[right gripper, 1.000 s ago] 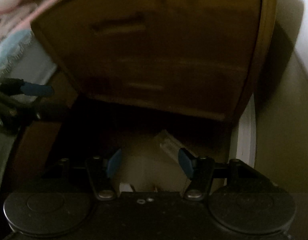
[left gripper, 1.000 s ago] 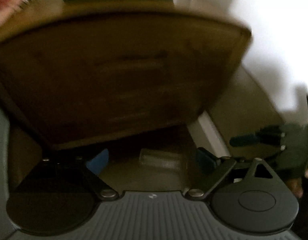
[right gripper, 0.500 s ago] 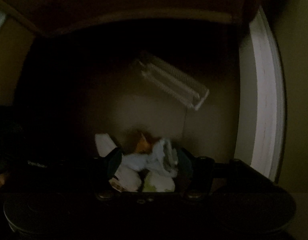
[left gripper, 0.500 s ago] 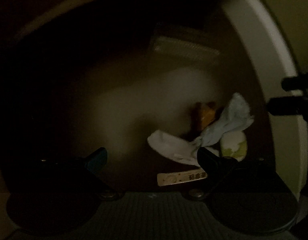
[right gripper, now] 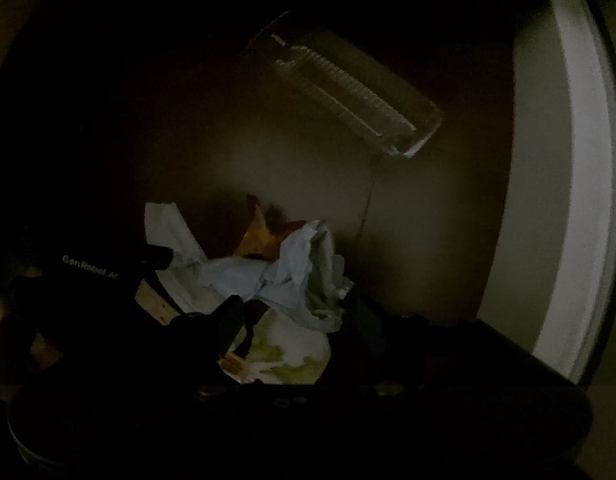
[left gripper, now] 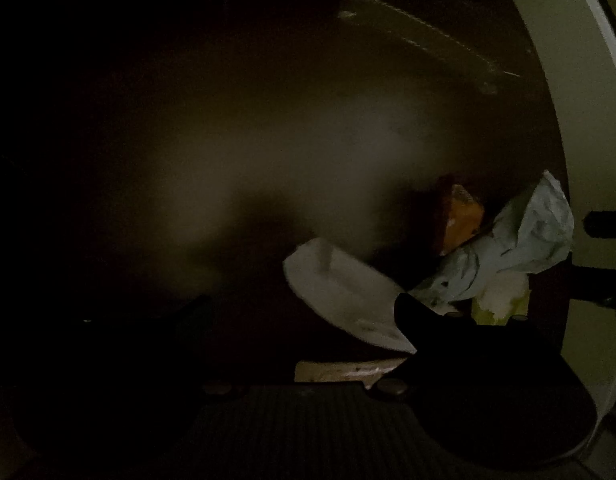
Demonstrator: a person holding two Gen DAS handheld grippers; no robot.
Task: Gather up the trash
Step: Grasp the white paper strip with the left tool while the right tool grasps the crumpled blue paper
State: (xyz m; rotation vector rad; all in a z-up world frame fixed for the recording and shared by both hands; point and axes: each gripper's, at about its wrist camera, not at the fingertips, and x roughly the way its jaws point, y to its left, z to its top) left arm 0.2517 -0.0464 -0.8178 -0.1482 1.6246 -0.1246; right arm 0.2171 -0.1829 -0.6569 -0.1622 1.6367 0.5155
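Both grippers reach into the dark space under a wooden cabinet. A small trash pile lies on the floor: a crumpled pale blue tissue (right gripper: 292, 276) (left gripper: 519, 240), a white paper scrap (left gripper: 339, 292) (right gripper: 168, 228), an orange wrapper (left gripper: 461, 216) (right gripper: 264, 232), a green-and-white wrapper (right gripper: 296, 360) (left gripper: 499, 304) and a flat labelled strip (left gripper: 343, 372). My right gripper (right gripper: 300, 320) is open around the tissue and green wrapper. My left gripper (left gripper: 300, 316) is open, its right finger (left gripper: 419, 320) over the white scrap. The left gripper also shows in the right wrist view (right gripper: 156, 258).
A clear plastic container (right gripper: 347, 84) lies on the floor farther in; it shows faintly in the left wrist view (left gripper: 427, 36). A white baseboard (right gripper: 575, 168) (left gripper: 579, 80) runs along the right. The cabinet's underside is dark overhead.
Both grippers have moved from in front of the cabinet down and under it, closing in on the trash pile. The right gripper's fingers now flank the tissue.
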